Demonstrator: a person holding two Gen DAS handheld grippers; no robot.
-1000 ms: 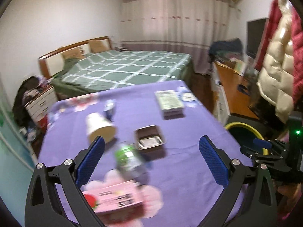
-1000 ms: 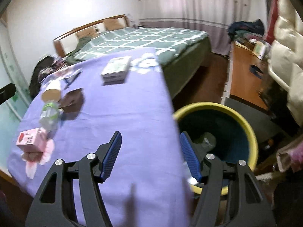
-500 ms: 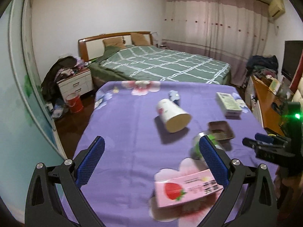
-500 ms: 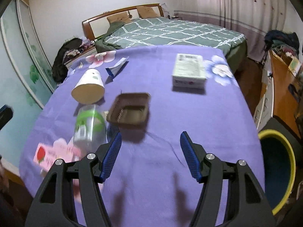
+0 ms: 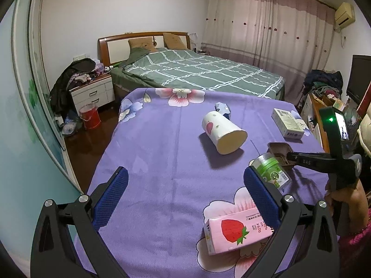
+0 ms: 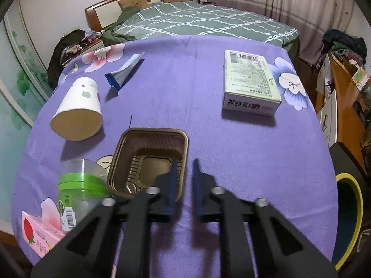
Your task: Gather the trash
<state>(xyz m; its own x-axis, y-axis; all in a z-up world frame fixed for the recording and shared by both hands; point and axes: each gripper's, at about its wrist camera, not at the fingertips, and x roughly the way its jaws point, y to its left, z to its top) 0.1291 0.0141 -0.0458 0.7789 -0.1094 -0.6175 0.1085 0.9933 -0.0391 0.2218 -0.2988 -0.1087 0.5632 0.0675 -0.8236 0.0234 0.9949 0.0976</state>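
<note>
A brown plastic tray [image 6: 148, 159] sits on the purple flowered tablecloth [image 6: 208, 134]. My right gripper [image 6: 184, 162] is closing its jaws on the tray's right rim, one finger inside and one outside. The left wrist view shows the same right gripper [image 5: 288, 155] at the tray [image 5: 278, 147]. My left gripper [image 5: 185, 173] hovers open over bare cloth, holding nothing. Other trash lies around: a tipped paper cup [image 6: 76, 111], a green-lidded clear jar [image 6: 78, 185], a pink strawberry carton [image 5: 236, 231], a pale green box [image 6: 250, 81] and a blue wrapper [image 6: 125, 71].
A yellow-rimmed bin [image 6: 359, 208] stands on the floor off the table's right edge. A green checked bed [image 5: 197, 71] lies beyond the table. A wooden desk [image 6: 343, 106] runs along the right. A person's hand [image 5: 345, 199] holds the right gripper's handle.
The right gripper swung from the bin back over the table, came down on the brown tray and closed from wide open. The left gripper shifted left, so the carton and jar now lie at its right.
</note>
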